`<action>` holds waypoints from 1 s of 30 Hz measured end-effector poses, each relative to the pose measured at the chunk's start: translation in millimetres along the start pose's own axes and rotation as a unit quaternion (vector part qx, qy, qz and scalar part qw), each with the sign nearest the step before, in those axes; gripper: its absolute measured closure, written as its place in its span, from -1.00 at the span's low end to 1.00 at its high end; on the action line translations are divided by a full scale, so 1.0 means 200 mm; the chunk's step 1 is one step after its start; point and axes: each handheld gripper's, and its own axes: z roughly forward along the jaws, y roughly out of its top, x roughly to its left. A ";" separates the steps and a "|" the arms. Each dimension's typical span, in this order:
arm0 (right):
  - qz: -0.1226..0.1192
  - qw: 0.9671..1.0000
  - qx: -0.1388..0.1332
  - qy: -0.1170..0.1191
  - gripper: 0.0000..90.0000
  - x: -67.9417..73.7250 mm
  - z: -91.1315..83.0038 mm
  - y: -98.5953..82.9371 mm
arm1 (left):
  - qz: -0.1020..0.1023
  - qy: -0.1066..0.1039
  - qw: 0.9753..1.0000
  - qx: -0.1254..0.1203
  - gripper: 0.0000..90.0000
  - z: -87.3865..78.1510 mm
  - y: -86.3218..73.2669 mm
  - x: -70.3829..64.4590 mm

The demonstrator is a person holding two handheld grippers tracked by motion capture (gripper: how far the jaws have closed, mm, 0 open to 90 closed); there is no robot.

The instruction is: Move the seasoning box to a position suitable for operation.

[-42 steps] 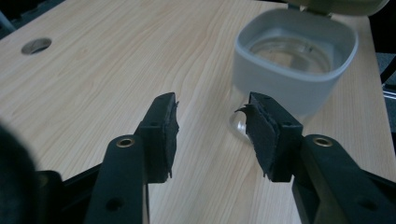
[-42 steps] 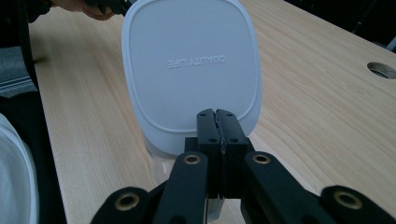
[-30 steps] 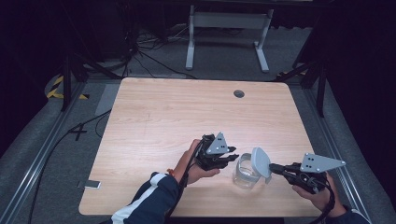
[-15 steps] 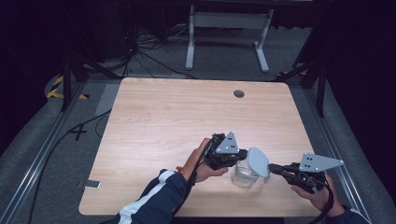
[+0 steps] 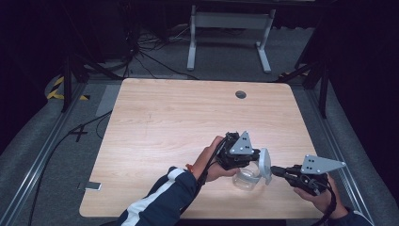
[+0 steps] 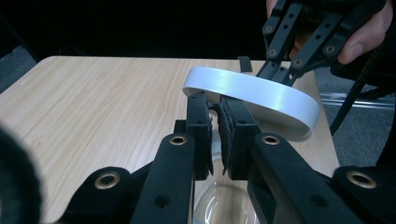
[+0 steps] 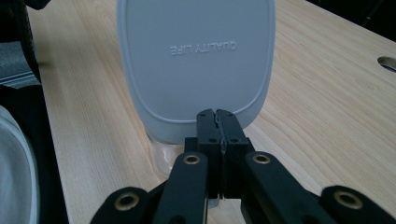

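The grey rounded-rectangular plastic lid (image 7: 196,60), embossed "QUALITY LIFE", is pinched edgewise in the right gripper (image 7: 217,116) jaws over the clear plastic container (image 5: 245,178) on the wooden bench (image 5: 164,122), whose rim the left gripper (image 6: 217,119) jaws clench.

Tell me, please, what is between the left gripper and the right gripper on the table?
In the high view, a clear container and a grey lid lie between the left gripper and the right gripper. The right gripper pinches the lid's edge.
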 end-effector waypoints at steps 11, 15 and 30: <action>0.001 1.000 0.006 -0.001 0.99 0.00 -0.01 -0.01 | 0.021 -0.008 1.000 0.001 0.82 0.04 0.06 -0.02; 0.001 1.000 0.005 -0.001 0.99 0.00 -0.01 -0.02 | 0.033 -0.008 0.999 0.003 0.82 0.05 0.07 -0.03; 0.001 1.000 0.006 -0.002 0.99 0.00 -0.01 -0.02 | 0.036 -0.018 0.999 0.006 0.81 0.10 0.10 -0.05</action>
